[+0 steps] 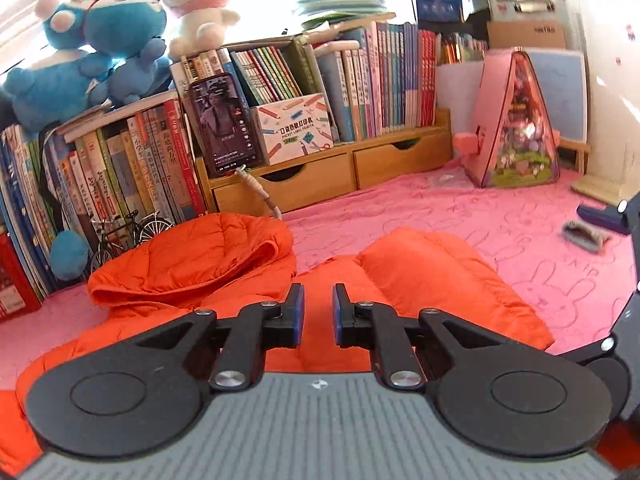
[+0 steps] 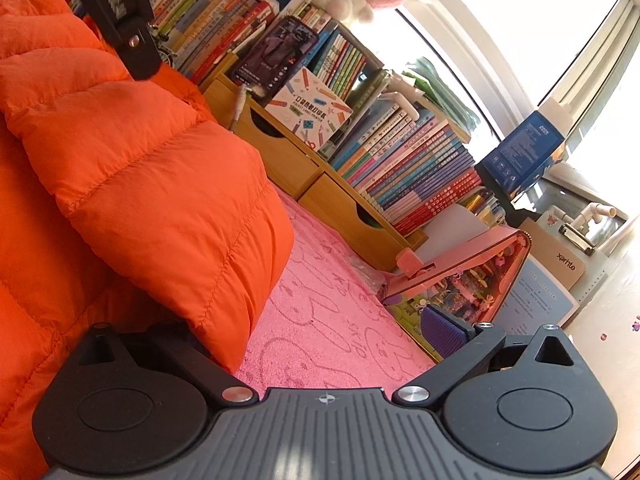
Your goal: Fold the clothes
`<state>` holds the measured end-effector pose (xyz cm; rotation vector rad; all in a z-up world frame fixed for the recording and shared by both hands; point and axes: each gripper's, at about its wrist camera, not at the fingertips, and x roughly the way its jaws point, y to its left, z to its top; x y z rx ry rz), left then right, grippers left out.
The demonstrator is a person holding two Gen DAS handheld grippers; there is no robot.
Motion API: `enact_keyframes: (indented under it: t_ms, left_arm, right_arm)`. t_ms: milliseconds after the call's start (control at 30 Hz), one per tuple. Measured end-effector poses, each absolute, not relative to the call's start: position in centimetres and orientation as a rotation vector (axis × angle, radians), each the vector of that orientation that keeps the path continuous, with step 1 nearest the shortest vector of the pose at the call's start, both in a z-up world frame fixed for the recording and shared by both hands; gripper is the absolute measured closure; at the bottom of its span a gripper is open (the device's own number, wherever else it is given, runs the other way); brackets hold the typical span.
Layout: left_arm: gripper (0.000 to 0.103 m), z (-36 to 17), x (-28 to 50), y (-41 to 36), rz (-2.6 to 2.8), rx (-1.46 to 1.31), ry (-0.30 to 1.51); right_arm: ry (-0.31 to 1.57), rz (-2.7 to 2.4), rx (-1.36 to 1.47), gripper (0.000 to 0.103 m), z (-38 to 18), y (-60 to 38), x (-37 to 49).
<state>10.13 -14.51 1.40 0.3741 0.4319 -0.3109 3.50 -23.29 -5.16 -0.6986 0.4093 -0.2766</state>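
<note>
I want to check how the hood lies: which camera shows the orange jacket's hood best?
The left wrist view: the hood lies whole and unobstructed on the pink blanket. The right wrist view shows only the jacket's quilted body; no hood can be made out.

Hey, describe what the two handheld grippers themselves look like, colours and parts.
Both match. The left gripper has black linkage arms with silver pivot screws, two round black discs on a ribbed grey base bearing a small compass-like mark, and black fingers with blue pads. The right gripper has the same build, with a textured blue pad showing.
</note>
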Motion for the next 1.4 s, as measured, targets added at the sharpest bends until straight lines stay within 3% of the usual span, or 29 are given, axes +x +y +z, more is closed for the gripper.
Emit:
enact_keyframes:
  t_ms: [200, 233, 633, 767, 900, 1033, 1167, 1400]
  left_arm:
    - [0.08, -3.2, 11.0, -11.4, -0.135, 0.67, 0.428]
    - [0.075, -3.4, 11.0, -10.2, -0.126, 0.689, 0.429]
    - [0.07, -4.3, 10.8, -1.8, 0.026, 0.799, 0.419]
    - [0.045, -3.5, 11.1, 1.2, 0.073, 0.722, 0.455]
    - [0.041, -2.8, 10.6, 2.7, 0.081, 0.677, 0.478]
    - [0.044, -0.1, 10.3, 3.5, 0.069, 0.452, 0.48]
    - [0.044, 3.5, 9.8, 0.8, -0.051, 0.249, 0.386]
    - [0.044, 3.4, 10.8, -13.0, -0.258, 0.344, 0.318]
  right_arm:
    - [0.482, -0.219, -0.602, 0.0, -4.7, -24.7, 4.3]
    - [0.498, -0.203, -0.579, 0.0, -4.6, -24.9, 4.4]
    - [0.514, -0.135, -0.552, 0.0, -4.7, -25.0, 4.3]
    - [0.514, -0.132, -0.551, 0.0, -4.6, -25.0, 4.3]
    - [0.497, -0.137, -0.582, 0.0, -4.8, -24.5, 4.0]
    - [0.487, -0.146, -0.597, 0.0, -4.9, -24.3, 3.9]
    - [0.491, -0.145, -0.592, 0.0, -4.9, -24.4, 4.0]
    - [0.482, -0.151, -0.603, 0.0, -5.0, -24.3, 3.9]
